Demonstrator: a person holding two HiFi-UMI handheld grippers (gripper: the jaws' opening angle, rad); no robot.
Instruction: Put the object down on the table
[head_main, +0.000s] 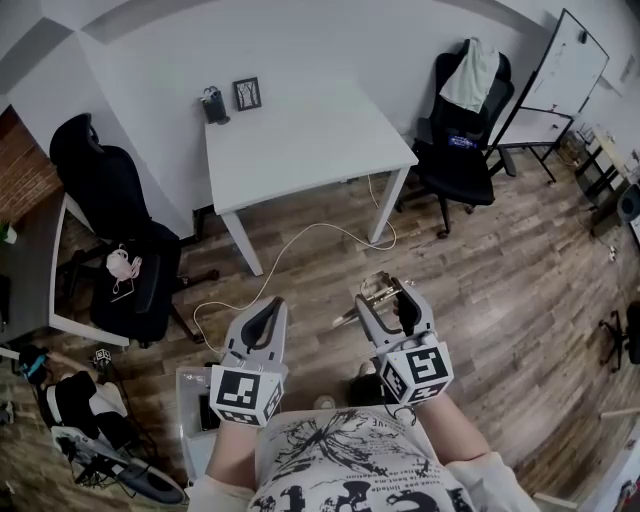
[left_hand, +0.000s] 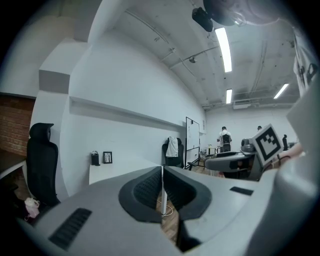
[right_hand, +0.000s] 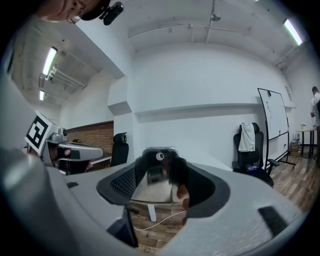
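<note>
the right hand-held gripper (head_main: 386, 296) (right_hand: 161, 172) grasps a shiny metallic object (head_main: 372, 289) (right_hand: 154, 181) between widely spread jaws, up in the air above the wooden floor (head_main: 480, 260) and well short of the white worktop (head_main: 300, 140). the left hand-held gripper (head_main: 268, 310) (left_hand: 162, 186) is clenched on nothing, jaws pressed together.

Two grey tools, the left gripper (head_main: 268, 310) and the right gripper (head_main: 390, 295), each carry a cube (head_main: 245, 393) patterned with black-and-white square markers. The object (right_hand: 157, 175) in the right jaws is glossy, seemingly mirrored with a brass-gold tint. A white table (head_main: 300, 140) stands on a brown wood-plank floor (head_main: 500, 260) crossed by a white cable (head_main: 300, 240). The chairs (head_main: 110, 200) are black.
</note>
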